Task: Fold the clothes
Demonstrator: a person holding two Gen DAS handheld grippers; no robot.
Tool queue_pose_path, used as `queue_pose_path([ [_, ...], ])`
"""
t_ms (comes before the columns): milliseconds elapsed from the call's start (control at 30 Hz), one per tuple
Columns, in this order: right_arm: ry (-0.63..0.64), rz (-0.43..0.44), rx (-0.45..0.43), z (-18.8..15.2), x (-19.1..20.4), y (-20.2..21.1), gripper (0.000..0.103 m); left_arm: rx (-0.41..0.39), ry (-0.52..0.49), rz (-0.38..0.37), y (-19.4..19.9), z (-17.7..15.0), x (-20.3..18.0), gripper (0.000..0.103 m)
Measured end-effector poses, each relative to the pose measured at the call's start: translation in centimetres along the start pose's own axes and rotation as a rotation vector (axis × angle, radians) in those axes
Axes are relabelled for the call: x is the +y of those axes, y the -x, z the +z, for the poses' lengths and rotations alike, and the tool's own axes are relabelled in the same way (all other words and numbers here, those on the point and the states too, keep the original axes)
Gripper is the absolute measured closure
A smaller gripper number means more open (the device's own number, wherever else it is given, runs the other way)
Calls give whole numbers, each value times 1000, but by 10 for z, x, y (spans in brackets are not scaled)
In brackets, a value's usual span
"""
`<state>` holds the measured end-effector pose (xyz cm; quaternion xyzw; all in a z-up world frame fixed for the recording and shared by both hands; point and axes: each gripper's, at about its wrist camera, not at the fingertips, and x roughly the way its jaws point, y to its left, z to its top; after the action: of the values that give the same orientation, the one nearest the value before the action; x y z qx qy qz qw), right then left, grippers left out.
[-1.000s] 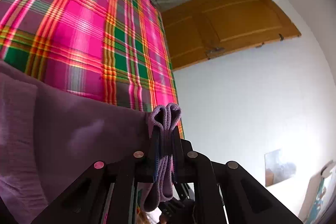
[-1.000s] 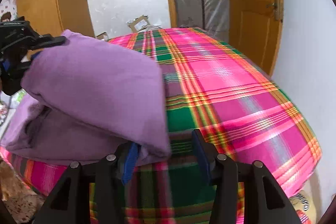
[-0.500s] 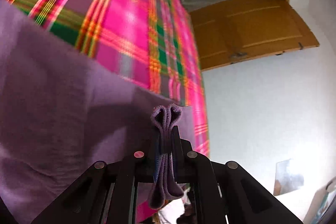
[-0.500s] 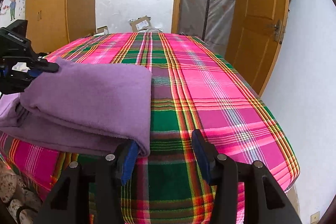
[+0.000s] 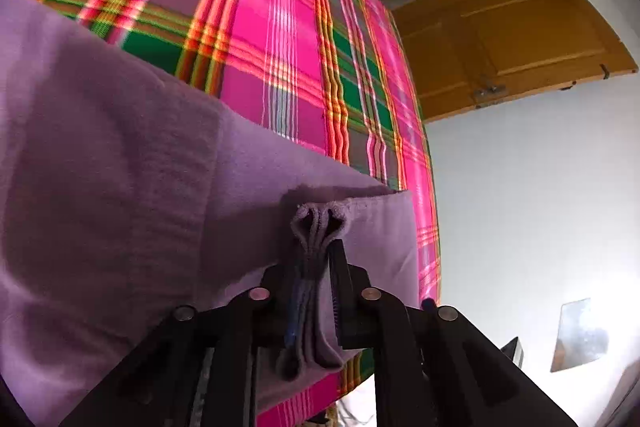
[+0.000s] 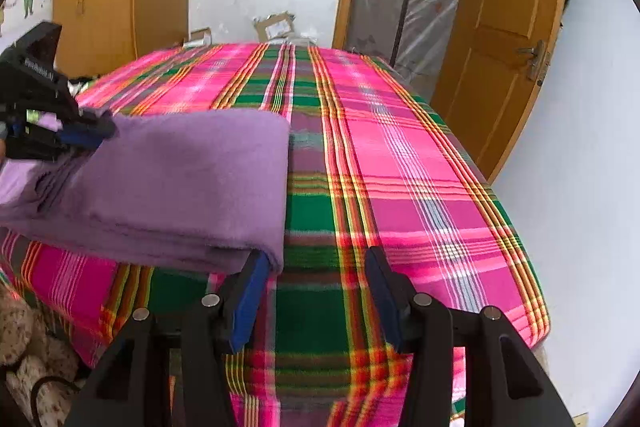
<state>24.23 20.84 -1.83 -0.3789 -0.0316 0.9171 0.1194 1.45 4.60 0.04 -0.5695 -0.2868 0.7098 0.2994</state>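
Purple cloth [image 6: 180, 183] laid folded on plaid bedspread [image 6: 400, 167], near its front-left edge. Left gripper [image 5: 316, 259] jaws opening; bunched cloth edge seen between pads, still pinched. Right gripper [image 6: 316, 291] held wide apart, nothing gripped; cloth corner just touched by its left pad [image 6: 250, 301]. Wooden door [image 6: 504, 39] seen beyond bed.

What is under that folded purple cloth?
The purple cloth lies on a pink and green plaid sheet, which shows all around it. Whatever lies beneath the sheet is covered and cannot be seen.
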Motion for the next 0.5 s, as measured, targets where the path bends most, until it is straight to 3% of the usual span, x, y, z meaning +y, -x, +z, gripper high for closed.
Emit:
queue_pose_path([
  [100, -30, -38, 6, 2, -10, 9, 60, -45, 7, 13, 13, 4, 6, 90],
  [267, -105, 51, -80, 16, -18, 30, 65, -99, -43, -1, 27, 4, -5, 90],
  [367, -83, 119, -88, 26, -3, 19, 70, -101, -121, -19, 25, 0, -24, 90],
  [500, -39, 185, -71, 28, 18, -1, 83, -17, -181, -46, 7, -15, -42, 90],
])
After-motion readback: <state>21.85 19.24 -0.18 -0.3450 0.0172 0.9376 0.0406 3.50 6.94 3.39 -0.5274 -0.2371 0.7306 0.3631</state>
